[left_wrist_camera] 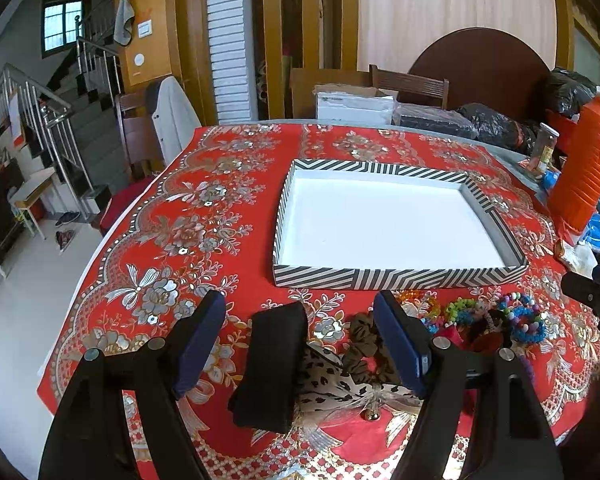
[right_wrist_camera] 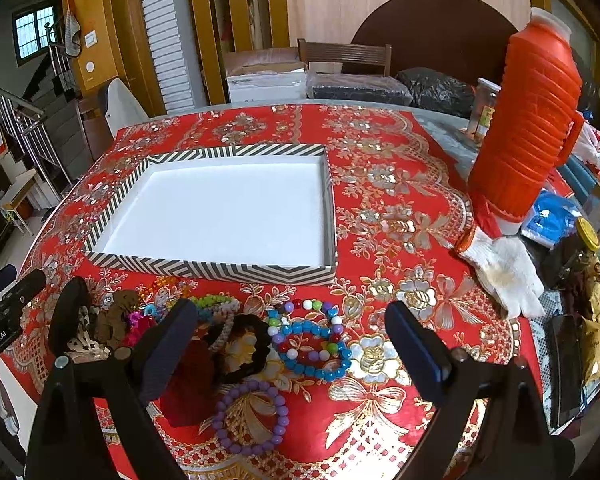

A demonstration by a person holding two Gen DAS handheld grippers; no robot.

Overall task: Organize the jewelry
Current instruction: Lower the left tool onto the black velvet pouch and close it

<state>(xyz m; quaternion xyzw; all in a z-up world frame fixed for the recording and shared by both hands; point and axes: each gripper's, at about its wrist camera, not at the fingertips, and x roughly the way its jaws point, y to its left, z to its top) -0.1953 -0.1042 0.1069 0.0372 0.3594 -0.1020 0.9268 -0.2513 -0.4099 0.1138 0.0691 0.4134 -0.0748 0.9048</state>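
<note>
A shallow striped box (left_wrist_camera: 396, 277) with a bare white floor lies on the red flowered tablecloth; it also shows in the right wrist view (right_wrist_camera: 220, 270). In front of it lies a row of jewelry and hair ties. My left gripper (left_wrist_camera: 300, 336) is open above a black band (left_wrist_camera: 272, 364), a leopard-print scrunchie (left_wrist_camera: 324, 376) and a brown scrunchie (left_wrist_camera: 364, 344). My right gripper (right_wrist_camera: 292, 344) is open above blue and multicolour bead bracelets (right_wrist_camera: 312, 340), a black scrunchie (right_wrist_camera: 246, 348), a purple bead bracelet (right_wrist_camera: 252, 420) and a dark red scrunchie (right_wrist_camera: 192, 384).
A tall orange thermos (right_wrist_camera: 528, 120) stands right of the box, with a white work glove (right_wrist_camera: 504, 268), jars and blue bags (right_wrist_camera: 552, 216) beside it. Boxes and black bags crowd the table's far edge. The table drops off at left toward stairs.
</note>
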